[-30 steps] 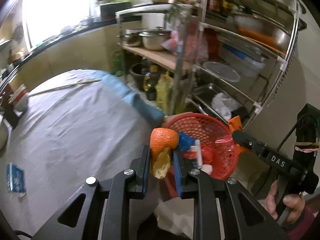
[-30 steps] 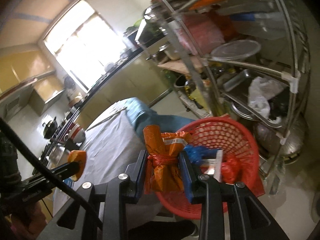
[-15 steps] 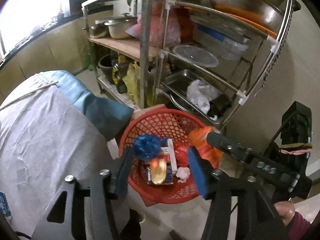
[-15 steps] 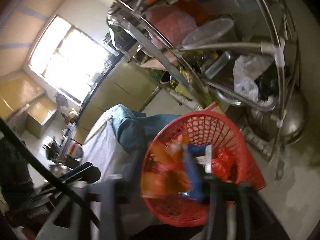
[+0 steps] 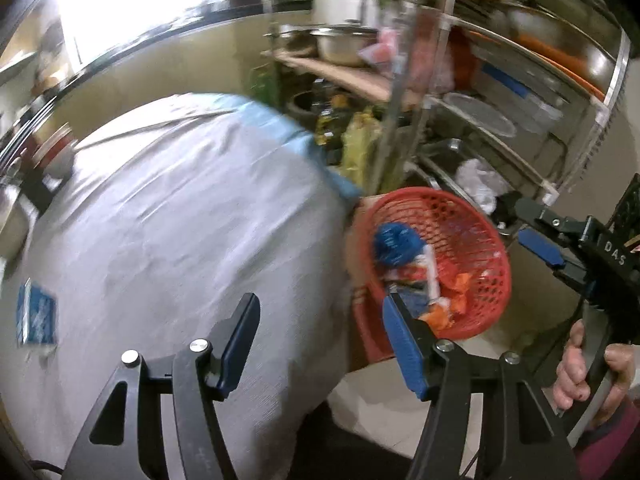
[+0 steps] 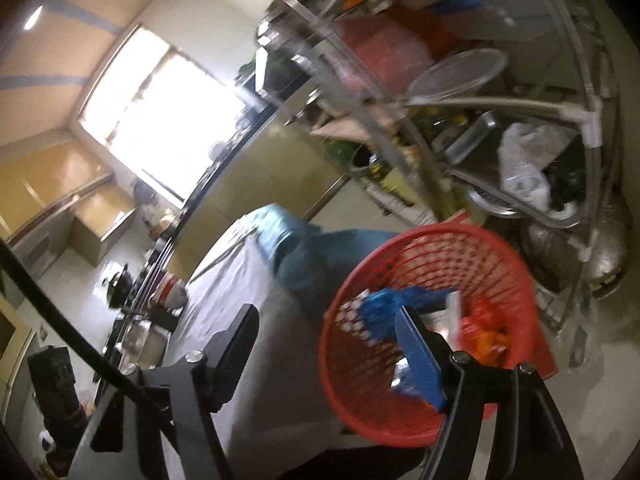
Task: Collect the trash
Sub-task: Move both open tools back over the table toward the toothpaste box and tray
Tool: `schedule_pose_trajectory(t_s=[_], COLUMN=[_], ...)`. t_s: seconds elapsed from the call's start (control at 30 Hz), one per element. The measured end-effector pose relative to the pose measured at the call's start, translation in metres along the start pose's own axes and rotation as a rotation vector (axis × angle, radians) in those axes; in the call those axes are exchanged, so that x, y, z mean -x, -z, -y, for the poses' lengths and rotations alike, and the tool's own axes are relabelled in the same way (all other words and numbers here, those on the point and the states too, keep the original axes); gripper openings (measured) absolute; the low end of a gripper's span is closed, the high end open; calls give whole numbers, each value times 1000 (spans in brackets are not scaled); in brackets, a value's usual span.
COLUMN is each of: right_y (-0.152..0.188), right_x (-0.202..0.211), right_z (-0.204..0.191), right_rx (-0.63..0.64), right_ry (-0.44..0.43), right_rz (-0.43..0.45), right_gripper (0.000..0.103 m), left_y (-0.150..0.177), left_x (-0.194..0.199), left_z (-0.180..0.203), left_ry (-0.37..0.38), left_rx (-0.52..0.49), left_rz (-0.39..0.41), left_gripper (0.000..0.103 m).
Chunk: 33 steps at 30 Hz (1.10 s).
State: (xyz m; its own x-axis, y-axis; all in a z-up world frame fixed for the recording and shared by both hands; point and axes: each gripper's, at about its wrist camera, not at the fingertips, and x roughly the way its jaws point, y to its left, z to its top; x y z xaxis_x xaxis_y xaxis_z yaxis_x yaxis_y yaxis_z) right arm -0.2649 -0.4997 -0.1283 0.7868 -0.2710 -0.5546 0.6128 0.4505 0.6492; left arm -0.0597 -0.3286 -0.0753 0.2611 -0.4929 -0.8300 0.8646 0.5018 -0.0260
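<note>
The red mesh basket [image 5: 460, 200] stands on the floor beside the cloth-covered table [image 5: 180, 220]. It holds a blue bag [image 5: 396, 242], orange wrappers [image 5: 456, 284] and other scraps. My left gripper [image 5: 320, 300] hangs over the table's edge beside the basket, its jaws opening with nothing between them. My right gripper [image 6: 326, 312] is open and empty above the basket's [image 6: 520, 276] near rim, where the blue bag [image 6: 384, 300] and orange scraps [image 6: 484, 332] show. The right gripper [image 5: 520, 220] also juts in from the right of the left wrist view. A blue packet [image 5: 36, 314] lies on the table at the left.
A metal rack [image 5: 500, 100] loaded with pots, lids, trays and bags stands right behind the basket. A bowl [image 5: 56, 148] sits at the table's far left edge. A hand [image 5: 580, 368] grips the right tool's handle. A counter runs under the window [image 6: 160, 120].
Both grippers were shut, the left on an orange peel and the right on an orange bag; both have opened and the pieces lie in the basket. The left gripper has swung back toward the table.
</note>
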Motion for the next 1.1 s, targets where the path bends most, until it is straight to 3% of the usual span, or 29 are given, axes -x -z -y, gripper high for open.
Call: schedule_pose_trajectory(t_s=[0.27,0.53,0.73,0.93,1.1], right_y=[36,69,93,117,162], right_x=[-38,-62,-90,-107,-113], right_z=[-66,-149,-196,-274,-313], right_rx=[112,292,368,477,587], right_ry=[-61,-118,-150,-264,-307], right_rz=[-144,-232,-312,-352,-413], right_gripper=[75,75,75,75,75], left_y=[45,112,165,196,214], left_x=[33,70,112,144,156], left_z=[-70,-177,-246,-286,-307], left_ry=[-171,-345,-526,-629,-651], left_rx=[110,355,507,607,670], left_rz=[9,-2,9,33,28], left_gripper=[70,70,70,70,70])
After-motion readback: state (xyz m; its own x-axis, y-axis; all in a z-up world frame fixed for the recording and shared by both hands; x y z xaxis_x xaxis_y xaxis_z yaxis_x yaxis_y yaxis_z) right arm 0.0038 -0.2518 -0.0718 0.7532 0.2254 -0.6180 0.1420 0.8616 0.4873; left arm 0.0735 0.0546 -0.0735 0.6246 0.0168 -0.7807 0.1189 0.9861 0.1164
